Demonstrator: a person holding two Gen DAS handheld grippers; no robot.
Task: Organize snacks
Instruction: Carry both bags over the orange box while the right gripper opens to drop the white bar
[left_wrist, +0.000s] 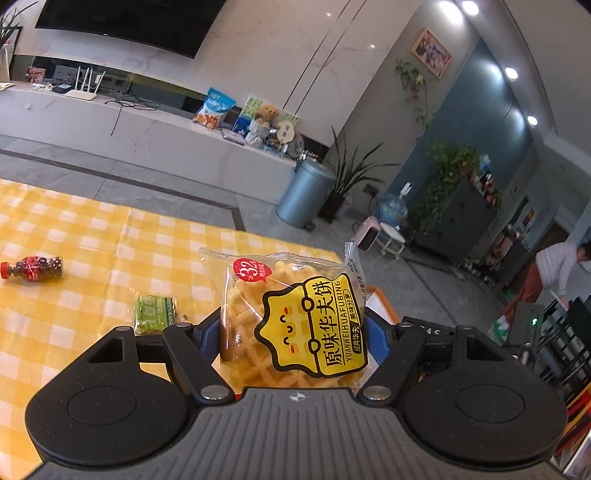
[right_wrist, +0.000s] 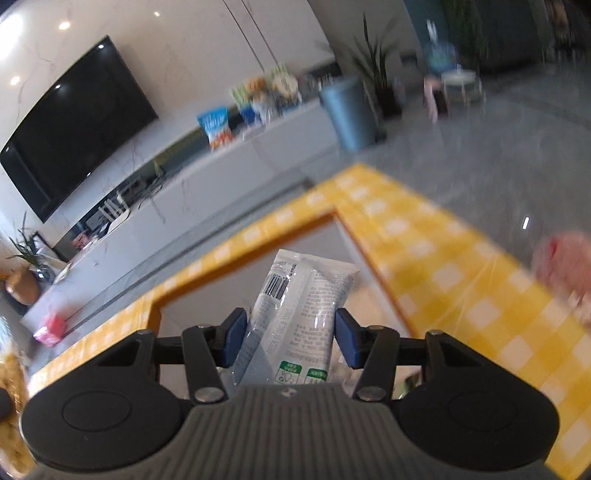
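**A:** What does the left wrist view give you?

**B:** The left gripper (left_wrist: 291, 332) has its blue pads pressed on both sides of a clear bag of yellow waffle biscuits (left_wrist: 291, 325), yellow label facing the camera. The bag stands upright between the fingers, above the yellow checked tablecloth (left_wrist: 92, 236). Just outside the left finger lies a small green snack packet (left_wrist: 154, 313); well beyond it, further left, a small red-capped cola bottle (left_wrist: 32, 268) lies on its side. Past the right finger a sliver of an orange-rimmed box (left_wrist: 384, 306) peeks out.

**A:** And the right wrist view?

**B:** It is blurred, but the right gripper (right_wrist: 291, 334) is plain enough: a white snack packet (right_wrist: 299, 314), printed back with a barcode toward the camera, sits tilted between the pads. The left pad touches it; the right pad is at its edge, so it looks clamped.

**A:** Anything only this view shows?

**B:** The orange-rimmed box (right_wrist: 255, 240) in full, pale inside, directly ahead of the fingertips, with the packet above it. A blurred pink thing (right_wrist: 565, 269) sits on the cloth far off the right finger. The bottle and green packet do not appear here.
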